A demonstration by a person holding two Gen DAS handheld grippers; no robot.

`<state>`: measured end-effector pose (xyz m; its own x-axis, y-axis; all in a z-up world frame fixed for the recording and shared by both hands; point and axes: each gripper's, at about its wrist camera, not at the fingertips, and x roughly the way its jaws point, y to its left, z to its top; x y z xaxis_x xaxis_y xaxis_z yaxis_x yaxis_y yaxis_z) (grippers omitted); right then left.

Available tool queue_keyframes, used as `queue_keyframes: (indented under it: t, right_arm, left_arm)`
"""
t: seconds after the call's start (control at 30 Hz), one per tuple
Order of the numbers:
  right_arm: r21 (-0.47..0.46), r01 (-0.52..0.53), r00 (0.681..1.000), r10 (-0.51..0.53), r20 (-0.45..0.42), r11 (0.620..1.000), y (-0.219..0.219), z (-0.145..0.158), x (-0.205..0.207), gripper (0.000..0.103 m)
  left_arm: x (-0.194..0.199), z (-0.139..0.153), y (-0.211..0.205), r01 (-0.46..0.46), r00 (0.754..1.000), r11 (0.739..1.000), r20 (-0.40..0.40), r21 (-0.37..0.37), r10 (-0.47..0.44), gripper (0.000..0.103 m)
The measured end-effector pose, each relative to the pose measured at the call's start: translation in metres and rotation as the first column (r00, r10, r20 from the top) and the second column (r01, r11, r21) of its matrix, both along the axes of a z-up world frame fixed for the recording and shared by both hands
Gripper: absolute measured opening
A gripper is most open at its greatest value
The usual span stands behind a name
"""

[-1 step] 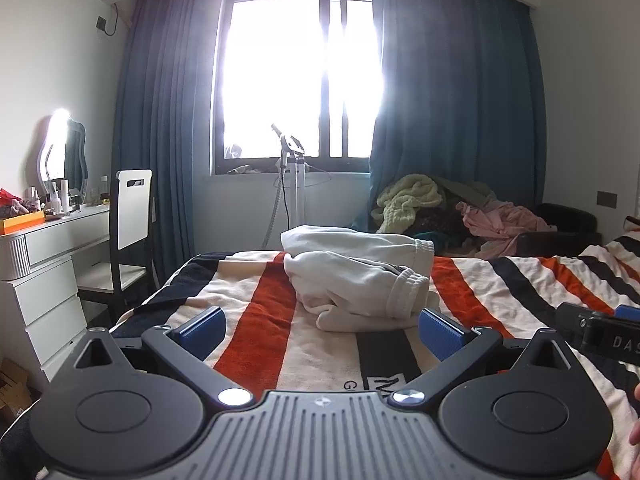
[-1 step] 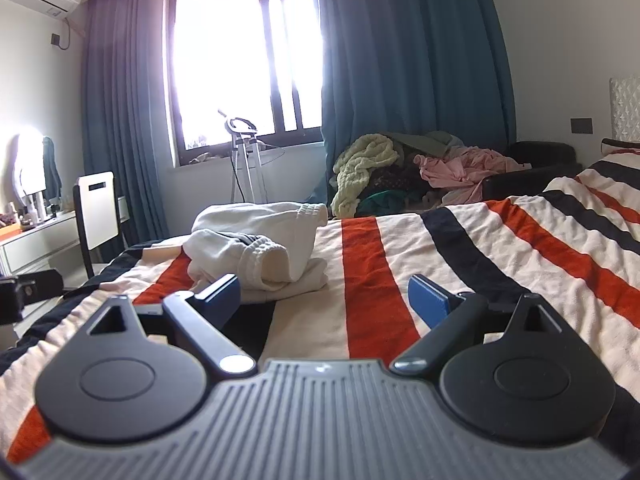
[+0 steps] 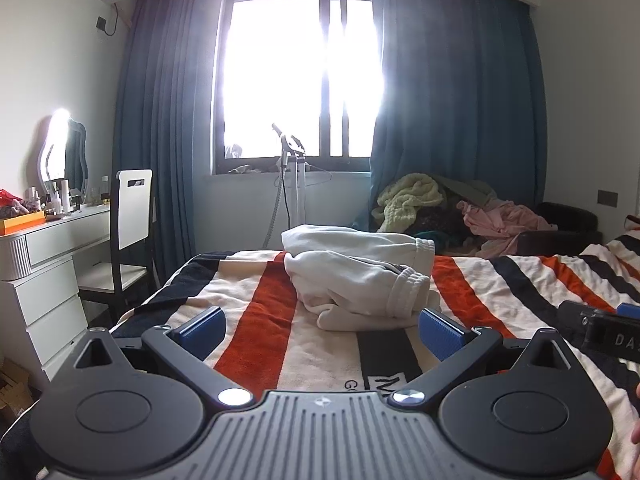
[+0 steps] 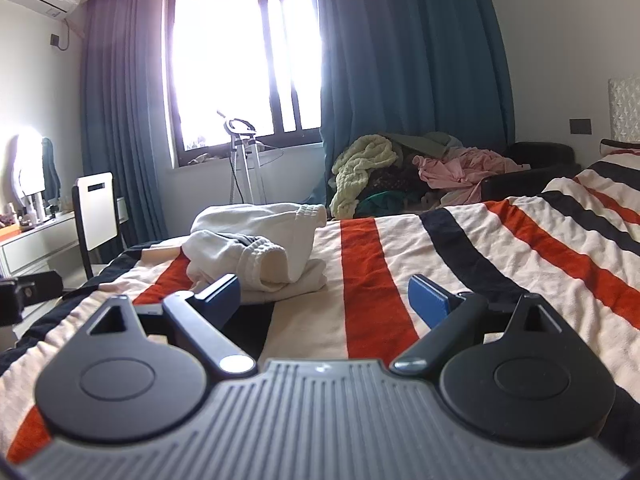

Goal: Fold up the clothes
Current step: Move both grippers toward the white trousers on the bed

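Two grippers, both wide open, holding nothing: left gripper (image 3: 322,330), right gripper (image 4: 324,296), low over striped bed (image 3: 256,312). Cream folded clothes (image 3: 360,280) piled mid-bed, just ahead of left gripper, ahead-left of right. Laundry heap (image 4: 420,172) beyond bed.

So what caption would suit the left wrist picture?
Open left gripper faces a bundled white garment on a striped blanket, untouched.

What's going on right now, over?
Left gripper open, empty. Right gripper open, empty. White garment bundled on striped bedspread, untouched. Nothing in the way.
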<state>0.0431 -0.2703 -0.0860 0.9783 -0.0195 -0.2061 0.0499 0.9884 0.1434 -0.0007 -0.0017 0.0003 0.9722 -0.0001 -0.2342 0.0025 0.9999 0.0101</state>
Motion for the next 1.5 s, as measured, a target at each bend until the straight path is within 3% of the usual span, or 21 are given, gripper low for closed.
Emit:
queue_keyframes:
  t: [0.23, 0.33, 0.5, 1.0, 1.13, 1.3, 1.5]
  right_arm:
    - [0.002, -0.005, 1.0, 0.005, 0.008, 1.0, -0.001, -0.002, 0.0, 0.092]
    - [-0.012, -0.007, 1.0, 0.007, 0.001, 1.0, -0.004, 0.007, -0.003, 0.092]
    - [-0.012, -0.002, 1.0, 0.002, 0.004, 1.0, 0.0, 0.009, -0.002, 0.092]
    - [0.01, 0.018, 1.0, -0.018, 0.006, 1.0, -0.003, 0.006, -0.001, 0.092]
    - [0.032, 0.043, 0.999, -0.042, -0.028, 0.999, -0.002, 0.002, 0.005, 0.092]
    - [0.023, 0.051, 0.999, -0.051, 0.013, 0.998, 0.006, 0.027, 0.01, 0.092]
    - [0.133, 0.076, 0.996, -0.082, 0.043, 0.988, -0.004, 0.072, 0.024, 0.092]
  left_arm:
    - [-0.003, 0.001, -0.008, 0.015, 1.0, 0.999, -0.015, 0.04, -0.014, 0.103]
    - [0.016, 0.0, -0.009, 0.01, 0.999, 0.999, -0.044, 0.031, -0.008, 0.103]
    - [0.007, -0.003, -0.002, 0.011, 0.999, 1.0, -0.045, 0.006, -0.011, 0.103]
    - [0.013, -0.012, -0.01, 0.01, 0.998, 0.999, -0.055, 0.036, -0.008, 0.103]
    - [0.018, -0.02, -0.013, 0.005, 0.998, 0.999, -0.065, 0.033, -0.003, 0.103]
    - [0.021, -0.028, -0.022, 0.02, 0.998, 0.996, -0.054, 0.082, -0.015, 0.103]
    - [0.025, -0.033, -0.019, -0.002, 0.998, 0.996, -0.067, 0.092, 0.009, 0.103]
